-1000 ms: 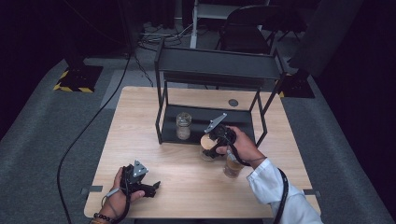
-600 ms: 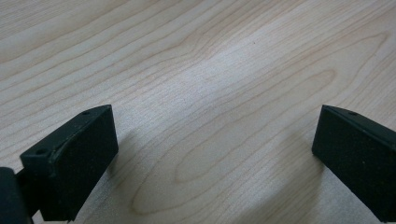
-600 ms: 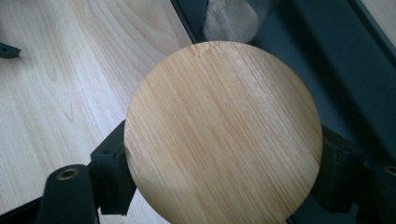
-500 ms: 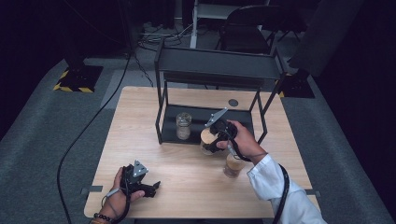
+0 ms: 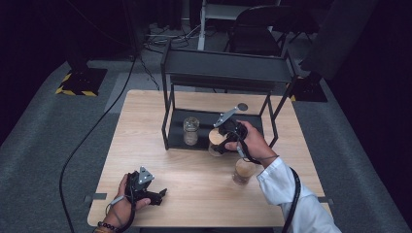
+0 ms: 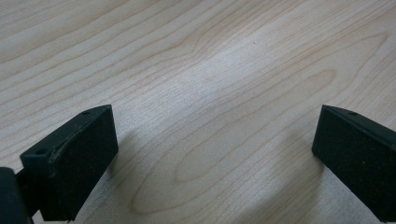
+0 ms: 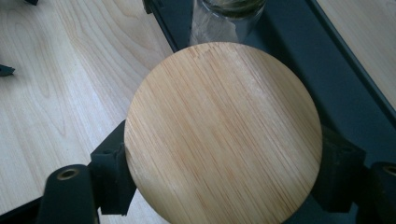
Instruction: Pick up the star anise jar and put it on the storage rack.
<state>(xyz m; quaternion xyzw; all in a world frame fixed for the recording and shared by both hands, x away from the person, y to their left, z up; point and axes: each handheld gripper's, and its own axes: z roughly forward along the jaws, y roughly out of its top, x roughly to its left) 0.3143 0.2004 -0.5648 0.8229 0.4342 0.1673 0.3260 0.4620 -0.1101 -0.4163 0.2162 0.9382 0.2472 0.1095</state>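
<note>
We grip the round bamboo-lidded glass jar (image 7: pixel 223 135) between the jaws of our right gripper (image 5: pixel 228 133), holding it at the front edge of the black metal two-tier shelf (image 5: pixel 226 68). One clear glass jar (image 5: pixel 191 130) already stands on the shelf's lower tier, beside ours. A third bamboo-lidded jar (image 5: pixel 244 171) waits on the light wooden table (image 5: pixel 204 179), in front of the shelf. Our left gripper (image 5: pixel 154 193) rests well in front of the shelf, jaws wide apart and empty.

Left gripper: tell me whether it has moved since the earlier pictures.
No. The left gripper lies at the same spot near the table's front edge, jaws open.
</note>
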